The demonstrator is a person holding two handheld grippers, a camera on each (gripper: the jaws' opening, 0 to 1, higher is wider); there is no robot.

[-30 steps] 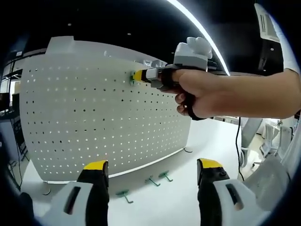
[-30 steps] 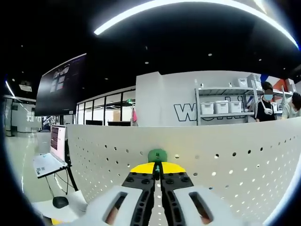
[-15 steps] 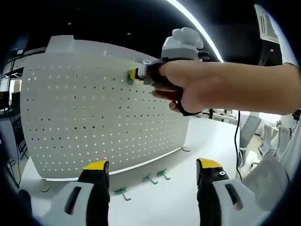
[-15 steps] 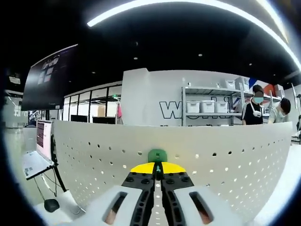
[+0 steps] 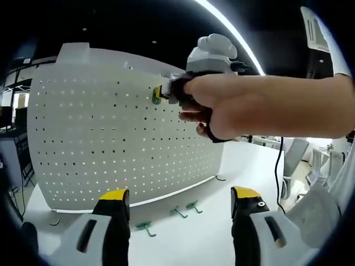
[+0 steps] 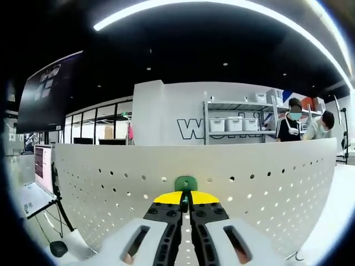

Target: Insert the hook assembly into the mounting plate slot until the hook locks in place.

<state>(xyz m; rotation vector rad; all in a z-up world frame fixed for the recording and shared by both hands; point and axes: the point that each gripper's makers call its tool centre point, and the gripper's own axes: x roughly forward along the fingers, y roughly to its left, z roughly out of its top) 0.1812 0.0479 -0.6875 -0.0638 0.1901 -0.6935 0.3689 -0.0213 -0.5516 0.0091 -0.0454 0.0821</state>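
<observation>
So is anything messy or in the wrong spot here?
A bit: three green hooks lie loose on the white table below the pegboard instead of hanging. The right gripper presses another green hook against the board.

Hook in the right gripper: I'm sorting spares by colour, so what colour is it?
Green. The hook shows best in the right gripper view, clamped in the right gripper.
</observation>
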